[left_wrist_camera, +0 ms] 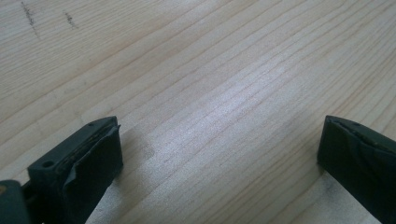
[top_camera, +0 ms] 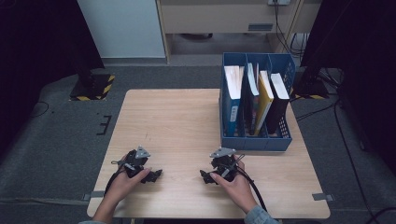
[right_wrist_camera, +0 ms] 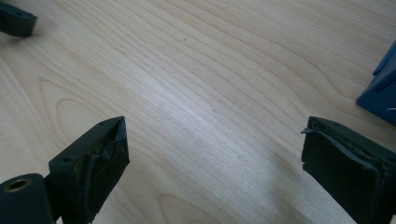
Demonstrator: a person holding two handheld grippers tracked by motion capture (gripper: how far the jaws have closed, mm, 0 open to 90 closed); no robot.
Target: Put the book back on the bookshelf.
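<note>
In the high view, a hand holds each gripper low on the near part of the wooden table. My left gripper sits near the front left and my right gripper near the front centre-right. In the left gripper view, my left gripper is open with its black jaws wide apart over bare wood. In the right gripper view, my right gripper is equally open and holds nothing. A jaw of the other gripper shows at that view's top left.
A blue file organiser stands at the table's back right, just beyond my right gripper, and its corner shows in the right gripper view. It holds several upright books, among them a yellow one and a black one. Faint pencil marks lie ahead of my left gripper.
</note>
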